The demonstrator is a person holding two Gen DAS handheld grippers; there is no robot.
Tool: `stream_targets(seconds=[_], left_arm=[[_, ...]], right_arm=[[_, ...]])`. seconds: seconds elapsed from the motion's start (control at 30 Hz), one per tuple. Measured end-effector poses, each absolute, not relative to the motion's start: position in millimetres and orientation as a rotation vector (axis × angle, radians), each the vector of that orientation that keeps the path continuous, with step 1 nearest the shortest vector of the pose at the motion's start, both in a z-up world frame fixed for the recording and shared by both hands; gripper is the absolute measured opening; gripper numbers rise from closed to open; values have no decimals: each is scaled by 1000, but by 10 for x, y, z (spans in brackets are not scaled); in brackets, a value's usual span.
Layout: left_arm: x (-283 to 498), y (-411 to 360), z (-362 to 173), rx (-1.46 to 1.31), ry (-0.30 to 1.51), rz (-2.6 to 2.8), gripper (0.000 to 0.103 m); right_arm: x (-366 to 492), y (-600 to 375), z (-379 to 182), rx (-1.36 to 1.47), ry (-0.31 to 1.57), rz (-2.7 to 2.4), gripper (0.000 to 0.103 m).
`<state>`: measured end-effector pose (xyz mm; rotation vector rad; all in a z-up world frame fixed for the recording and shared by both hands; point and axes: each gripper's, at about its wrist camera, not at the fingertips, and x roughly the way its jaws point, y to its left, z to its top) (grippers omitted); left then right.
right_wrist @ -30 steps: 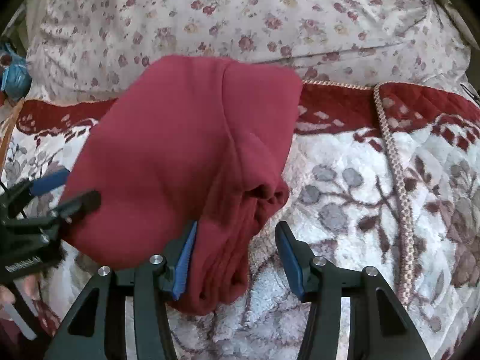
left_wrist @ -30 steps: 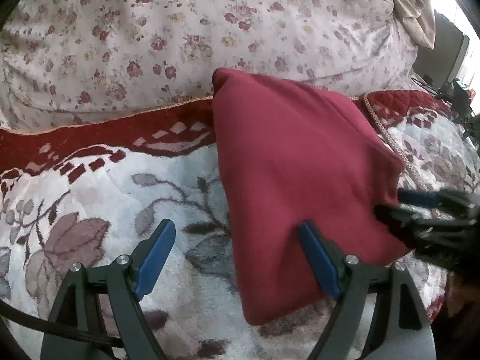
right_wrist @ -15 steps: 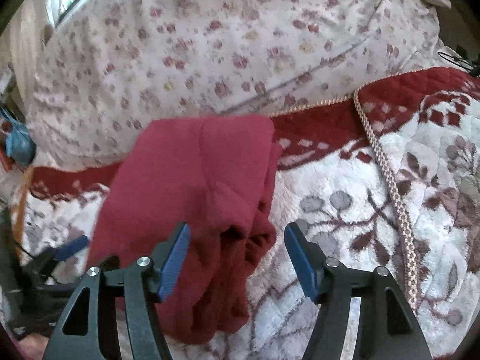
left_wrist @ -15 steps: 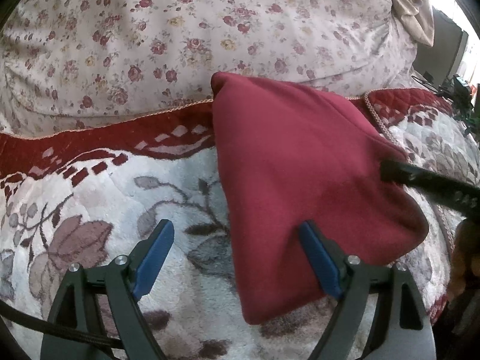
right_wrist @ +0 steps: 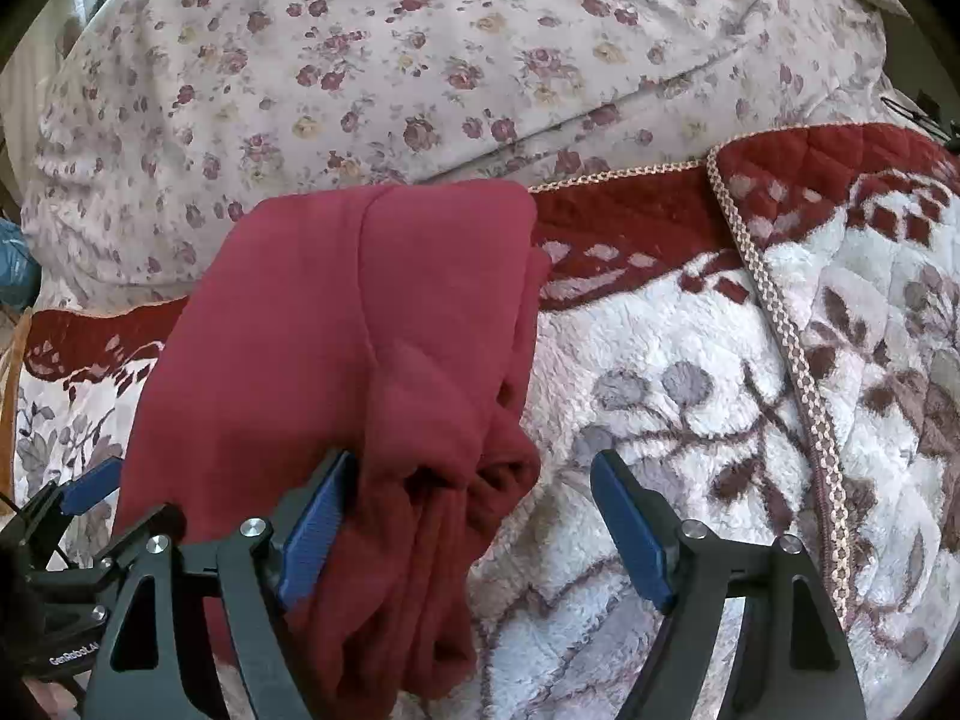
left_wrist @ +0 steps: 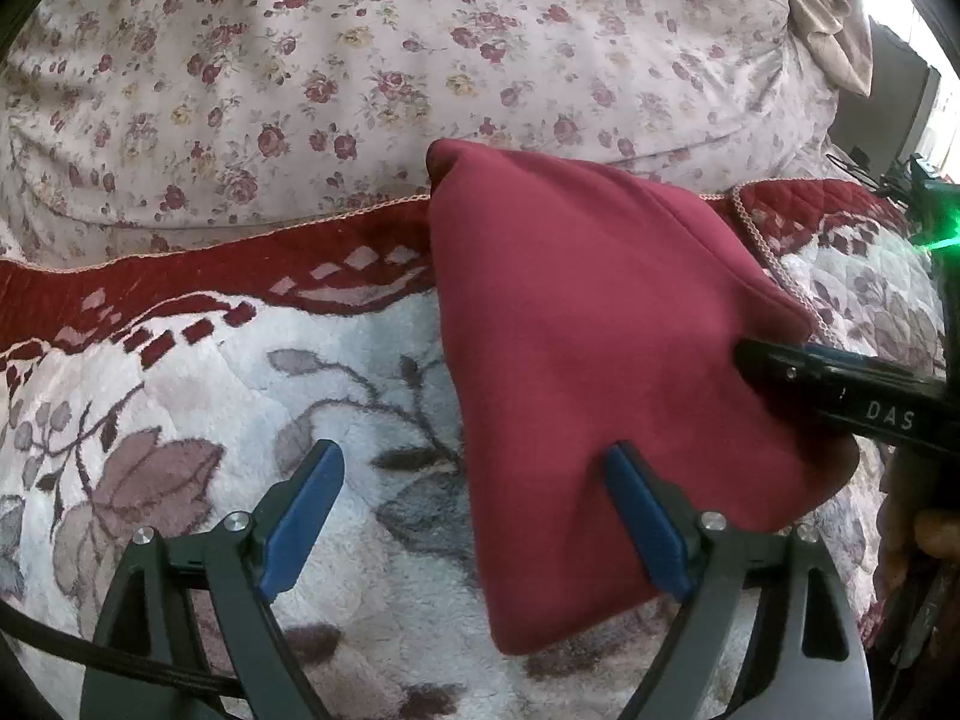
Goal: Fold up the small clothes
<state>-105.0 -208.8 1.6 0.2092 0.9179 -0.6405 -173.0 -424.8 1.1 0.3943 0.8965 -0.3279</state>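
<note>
The folded red garment [left_wrist: 600,324] lay on the floral blanket [left_wrist: 210,420], its far corner overlapping the blanket's dark red border. It looked soft, thick and light, best pinched at its layered near edge. Both left tongs [left_wrist: 474,516] and right tongs [right_wrist: 468,522] gaped wide, gripping nothing.

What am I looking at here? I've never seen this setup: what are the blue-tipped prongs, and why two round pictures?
No robot: a person holds a two-finger gripper in each hand, and each carries a fisheye camera looking along its fingers. One picture is from the left gripper, the other from the right gripper. The blue strips are finger pads. Both grippers are open and hold nothing. A folded dark red garment lies on a plush floral blanket, with a rose-print quilt behind. In the left picture, the black bar over the garment's right edge is the right gripper seen from the side.
</note>
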Motion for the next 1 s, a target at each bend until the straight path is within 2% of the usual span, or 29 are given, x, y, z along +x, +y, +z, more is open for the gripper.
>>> stream_targets(seconds=[0.33,1.0], left_arm=[[-1046,-2095,10,206,920,-640,89],[-1038,-2085,4,207,920,-642,90]], right_arm=[[-1859,-4257,275,387,761,-352,85],[-1693,-4236,38,404,850,-329,88]])
